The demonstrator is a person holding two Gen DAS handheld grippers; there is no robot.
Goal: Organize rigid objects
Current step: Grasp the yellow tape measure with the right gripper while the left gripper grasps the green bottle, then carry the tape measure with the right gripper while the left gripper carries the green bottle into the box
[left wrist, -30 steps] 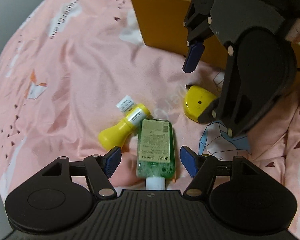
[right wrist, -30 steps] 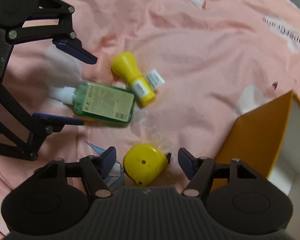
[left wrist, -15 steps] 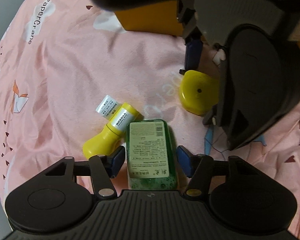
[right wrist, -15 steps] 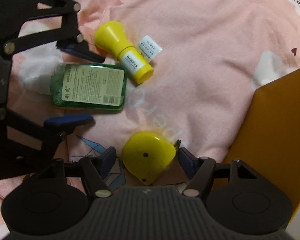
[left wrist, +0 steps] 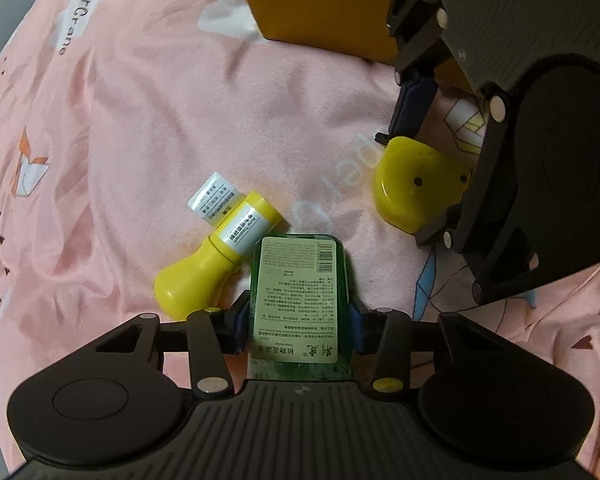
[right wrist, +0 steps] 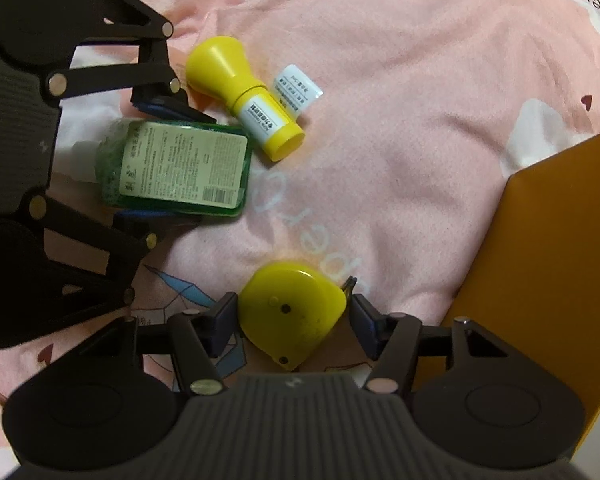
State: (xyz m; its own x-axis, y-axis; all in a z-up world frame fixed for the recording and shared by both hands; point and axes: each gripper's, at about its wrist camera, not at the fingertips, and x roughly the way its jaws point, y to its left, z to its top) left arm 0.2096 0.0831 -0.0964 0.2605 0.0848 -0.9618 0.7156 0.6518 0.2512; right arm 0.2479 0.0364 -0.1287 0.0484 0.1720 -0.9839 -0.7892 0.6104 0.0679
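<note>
The pink bed sheet (left wrist: 148, 128) reads "PaperCrane". The left hand-held gripper (left wrist: 298, 322) is closing, pinching the green bottle (left wrist: 298, 300), whose label print is unreadable. The right hand-held gripper (right wrist: 290, 316) is closing around the yellow tape measure (right wrist: 292, 312), pads apart from it.

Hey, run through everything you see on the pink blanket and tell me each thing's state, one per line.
Green bottle: lying flat, left tool closing on it.
Yellow bottle: on its side, untouched.
Yellow tape measure: flat, between the closing right tool pads.
Orange box: upright.
</note>
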